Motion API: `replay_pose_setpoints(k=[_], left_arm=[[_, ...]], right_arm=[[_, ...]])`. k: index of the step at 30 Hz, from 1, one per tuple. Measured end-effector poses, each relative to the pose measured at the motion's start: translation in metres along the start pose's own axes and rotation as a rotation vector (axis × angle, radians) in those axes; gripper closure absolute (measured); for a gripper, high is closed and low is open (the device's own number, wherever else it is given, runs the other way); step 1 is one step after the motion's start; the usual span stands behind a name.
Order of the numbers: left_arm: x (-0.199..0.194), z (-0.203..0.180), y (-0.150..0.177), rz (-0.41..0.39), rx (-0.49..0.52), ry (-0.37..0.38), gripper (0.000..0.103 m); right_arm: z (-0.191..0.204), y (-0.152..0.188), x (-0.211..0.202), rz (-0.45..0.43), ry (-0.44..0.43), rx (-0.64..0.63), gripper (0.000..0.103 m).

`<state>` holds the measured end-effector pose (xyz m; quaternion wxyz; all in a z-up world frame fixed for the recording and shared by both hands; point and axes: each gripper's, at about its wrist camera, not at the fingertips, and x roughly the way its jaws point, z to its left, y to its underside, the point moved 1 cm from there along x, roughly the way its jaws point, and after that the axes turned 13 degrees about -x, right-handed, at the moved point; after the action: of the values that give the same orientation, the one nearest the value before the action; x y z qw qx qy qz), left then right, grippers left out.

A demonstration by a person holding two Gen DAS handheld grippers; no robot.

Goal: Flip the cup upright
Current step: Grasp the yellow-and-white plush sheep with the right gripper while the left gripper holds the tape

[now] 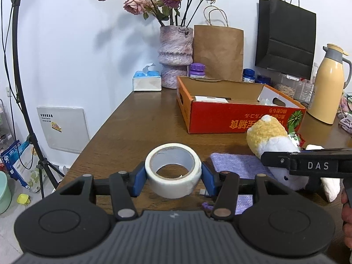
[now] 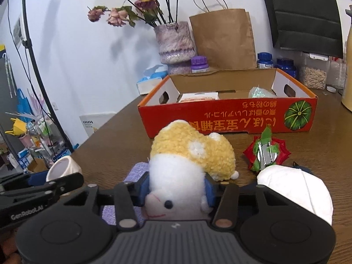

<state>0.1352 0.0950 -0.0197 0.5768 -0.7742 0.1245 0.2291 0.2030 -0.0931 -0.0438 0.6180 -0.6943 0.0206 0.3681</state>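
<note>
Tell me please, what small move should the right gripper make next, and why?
Probably a short lift straight up. The right gripper's blue pads sit against both sides of the plush toy, which lies on the purple cloth, so the grip looks made. The left gripper, holding the tape roll, is close beside, so sideways travel risks a bump.

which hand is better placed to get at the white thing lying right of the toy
Right. The white thing lies just beside the right gripper, though that must first release the toy. The left gripper, shut on the tape roll, is on the far side.
</note>
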Motion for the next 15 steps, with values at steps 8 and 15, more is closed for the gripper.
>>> replay_pose_setpoints(k=[8,15], left_arm=[[-0.005,-0.016,-0.005,-0.008,0.003,0.015,0.049],[-0.007,-0.034,-0.01,-0.015,0.013,0.031,0.049]], right_arm=[[-0.003,-0.001,-0.019,-0.057,-0.012,-0.009,0.056],[-0.012,-0.005,-0.034,-0.103,-0.008,-0.007,0.056]])
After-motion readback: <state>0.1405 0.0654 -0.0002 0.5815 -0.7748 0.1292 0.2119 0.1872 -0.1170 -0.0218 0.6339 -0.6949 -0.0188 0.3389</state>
